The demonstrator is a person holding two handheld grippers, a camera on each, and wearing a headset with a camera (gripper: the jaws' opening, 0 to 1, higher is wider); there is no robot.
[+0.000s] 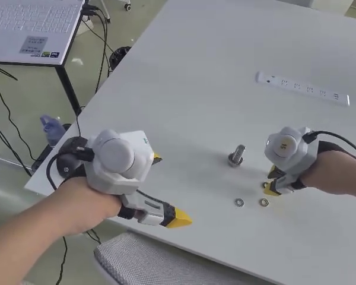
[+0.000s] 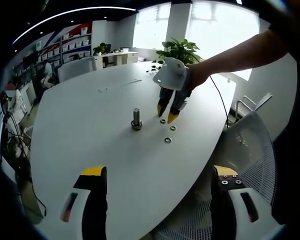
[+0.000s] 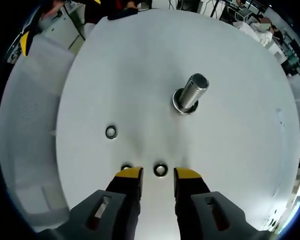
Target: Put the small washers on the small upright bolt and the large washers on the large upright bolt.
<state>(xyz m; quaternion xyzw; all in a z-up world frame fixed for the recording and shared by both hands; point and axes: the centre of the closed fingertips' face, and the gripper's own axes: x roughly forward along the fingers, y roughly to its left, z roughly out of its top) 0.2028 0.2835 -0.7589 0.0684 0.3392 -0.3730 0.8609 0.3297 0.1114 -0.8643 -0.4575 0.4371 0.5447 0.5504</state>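
Right gripper (image 1: 272, 181) is tipped steeply down over the surface (image 1: 196, 71), its jaws narrowly spread and holding nothing. The nearest washer (image 3: 160, 169) lies flat just ahead of the gap between them. In my judgement this is the line-up for a pinch. A second washer (image 3: 126, 166) sits half hidden behind one jaw tip, close enough to be nudged on closing. A third washer (image 3: 111, 132) lies apart, further out. One upright bolt (image 3: 190, 95) stands near, beyond the washers, its shaft bare. A ring at its base may be the bolt's head or a seated washer; I cannot tell which. Washer sizes cannot be told apart. Left gripper (image 2: 159, 174) hangs wide open and empty at the surface's near edge, well apart from the work, presumably so as not to obstruct.
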